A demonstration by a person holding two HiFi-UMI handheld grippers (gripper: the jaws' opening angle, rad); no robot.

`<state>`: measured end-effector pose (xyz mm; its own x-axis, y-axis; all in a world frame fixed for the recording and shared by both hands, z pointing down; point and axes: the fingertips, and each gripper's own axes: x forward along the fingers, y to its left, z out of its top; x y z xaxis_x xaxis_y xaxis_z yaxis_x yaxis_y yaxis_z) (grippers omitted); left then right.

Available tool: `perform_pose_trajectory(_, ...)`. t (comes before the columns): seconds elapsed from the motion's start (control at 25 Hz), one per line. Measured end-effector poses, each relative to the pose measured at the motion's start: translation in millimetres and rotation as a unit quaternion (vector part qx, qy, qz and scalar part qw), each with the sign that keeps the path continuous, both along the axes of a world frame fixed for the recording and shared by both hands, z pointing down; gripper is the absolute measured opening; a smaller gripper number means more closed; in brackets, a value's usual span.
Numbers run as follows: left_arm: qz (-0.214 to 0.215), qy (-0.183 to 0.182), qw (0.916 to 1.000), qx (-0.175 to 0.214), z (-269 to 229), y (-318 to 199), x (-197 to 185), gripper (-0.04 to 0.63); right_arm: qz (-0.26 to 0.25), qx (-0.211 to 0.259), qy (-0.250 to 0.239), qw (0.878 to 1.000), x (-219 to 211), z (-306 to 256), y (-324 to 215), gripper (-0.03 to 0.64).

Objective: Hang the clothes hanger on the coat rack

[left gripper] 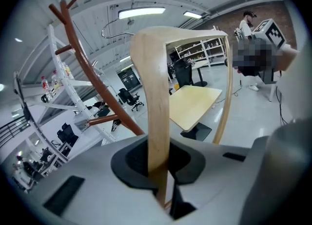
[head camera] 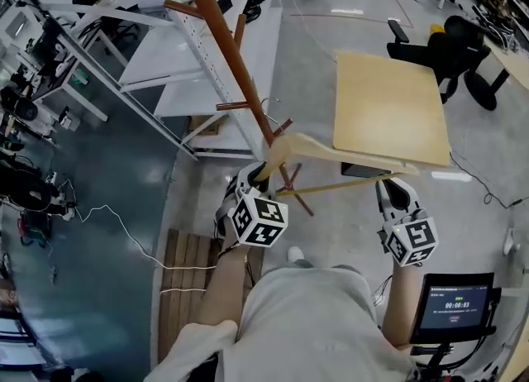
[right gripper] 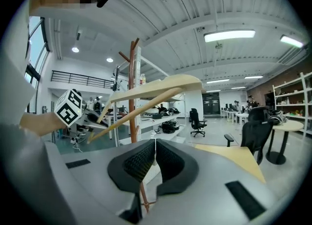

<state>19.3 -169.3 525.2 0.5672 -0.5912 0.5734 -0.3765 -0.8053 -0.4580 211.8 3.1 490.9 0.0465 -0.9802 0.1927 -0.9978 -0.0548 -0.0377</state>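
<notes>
A pale wooden clothes hanger (head camera: 331, 153) with a metal hook (head camera: 269, 107) is held in the air beside the brown wooden coat rack (head camera: 227, 41). My left gripper (head camera: 260, 172) is shut on the hanger's left end. In the left gripper view the hanger's arm (left gripper: 157, 102) rises from between the pads of the left gripper (left gripper: 161, 163), with the rack (left gripper: 92, 73) to the left. My right gripper (head camera: 395, 190) hovers under the hanger's right end, apart from it. In the right gripper view the right gripper (right gripper: 154, 158) is shut and empty, with the hanger (right gripper: 151, 88) ahead.
A light wooden table (head camera: 388, 107) stands right of the rack. White shelving and benches (head camera: 207, 66) run behind the rack. A slatted wooden pallet (head camera: 186, 281) lies on the floor at the left, and a small screen (head camera: 455, 302) stands at lower right. Black office chairs (head camera: 450, 50) stand further off.
</notes>
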Motion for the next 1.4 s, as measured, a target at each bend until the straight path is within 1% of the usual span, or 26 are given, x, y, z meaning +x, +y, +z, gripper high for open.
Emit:
perform_pose_trajectory(0.08, -0.025, 0.001, 0.9997, 0.002, -4.2, -17.3, -14.3, 0.038, -0.027, 0.003, 0.001, 1.0, -7.4, -4.1, -27.4, 0.012)
perform_pose_trajectory(0.16, -0.059, 0.001, 0.9983, 0.004, -6.4, -31.1, -32.8, 0.038, -0.06, 0.005, 0.002, 0.998, -15.4, -6.8, -54.6, 0.012)
perform_pose_trajectory(0.28, -0.114, 0.002, 0.9935, 0.001, -8.1, -41.6, -65.7, 0.038, -0.111, 0.008, 0.001, 0.994, -28.7, -10.4, -89.2, 0.012)
perform_pose_trajectory(0.36, -0.155, 0.003, 0.988, 0.001, -10.0, -42.6, -90.6, 0.038, -0.147, 0.009, 0.0, 0.989, -39.1, -12.4, -111.1, 0.012)
perform_pose_trajectory(0.48, -0.211, 0.002, 0.9775, -0.001, -11.2, -39.4, -122.5, 0.038, -0.201, 0.01, -0.001, 0.98, -54.9, -13.9, -140.7, 0.012)
perform_pose_trajectory(0.6, -0.251, 0.002, 0.9679, -0.003, -11.7, -44.4, -143.1, 0.038, -0.244, 0.013, -0.004, 0.97, -70.3, -14.8, -173.2, 0.012)
perform_pose_trajectory(0.76, -0.3, 0.004, 0.9538, -0.003, -3.7, -61.5, -166.1, 0.038, -0.31, 0.014, -0.007, 0.951, -98.6, -0.9, -222.6, 0.012)
perform_pose_trajectory(0.88, -0.323, 0.004, 0.9462, 0.005, -13.1, -60.6, -186.2, 0.038, -0.344, 0.019, -0.009, 0.939, -124.0, -4.9, -235.3, 0.012)
perform_pose_trajectory(1.12, -0.342, -0.01, 0.9391, 0.034, -52.2, -47.0, -211.3, 0.038, -0.386, 0.041, -0.007, 0.922, -158.3, -26.5, -233.1, 0.012)
perform_pose_trajectory(1.24, -0.344, -0.009, 0.9378, 0.042, -70.7, -47.4, -221.3, 0.038, -0.401, 0.054, -0.007, 0.915, -175.4, -39.0, -234.2, 0.012)
perform_pose_trajectory(1.4, -0.338, -0.009, 0.9391, 0.064, -105.2, -53.6, -226.3, 0.038, -0.415, 0.077, -0.002, 0.907, -193.5, -62.5, -235.6, 0.012)
